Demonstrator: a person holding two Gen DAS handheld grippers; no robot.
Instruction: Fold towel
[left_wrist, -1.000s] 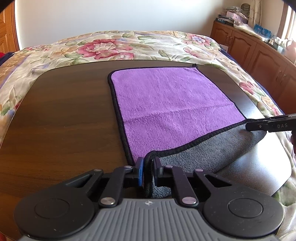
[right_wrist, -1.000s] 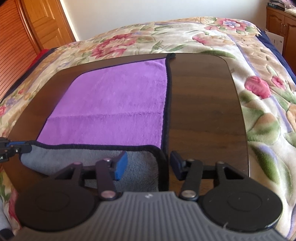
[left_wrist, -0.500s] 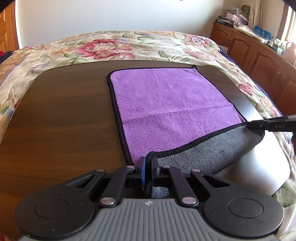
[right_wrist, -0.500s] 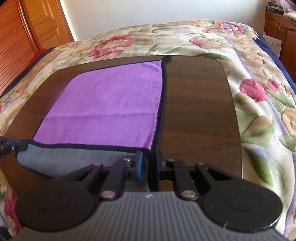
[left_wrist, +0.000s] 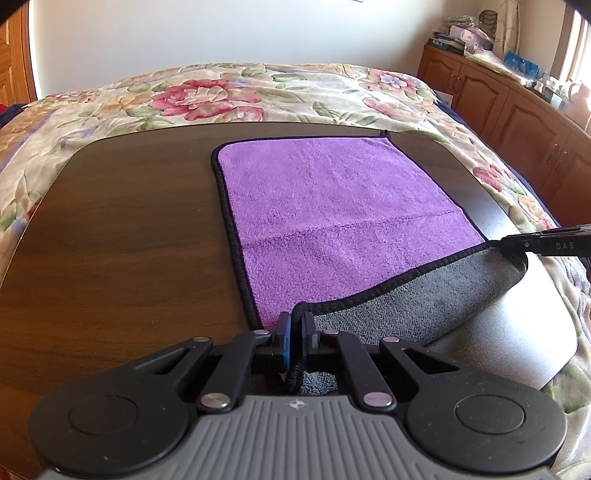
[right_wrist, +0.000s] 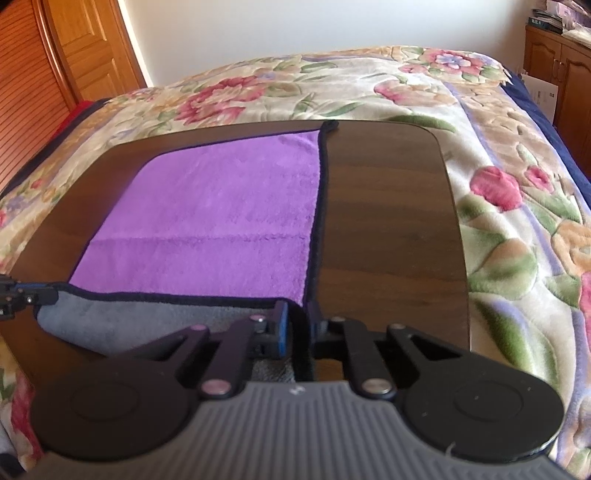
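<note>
From the left wrist, our left tool (left_wrist: 296, 332) is clamped on the near left corner of the purple towel (left_wrist: 332, 206), lying flat on the dark bench (left_wrist: 110, 236). From the right wrist, our right tool (right_wrist: 298, 326) pinches the near right corner. Near edge lifted, grey underside showing; we judge the fold barely begun.

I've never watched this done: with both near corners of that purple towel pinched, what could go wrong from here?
Each gripper, left and right, pinches only the thin black hem of the purple towel, so a corner might slip out mid-fold. The far edge lies loose on the smooth dark table, so the towel could slide. Uneven lifting may skew the fold.
</note>
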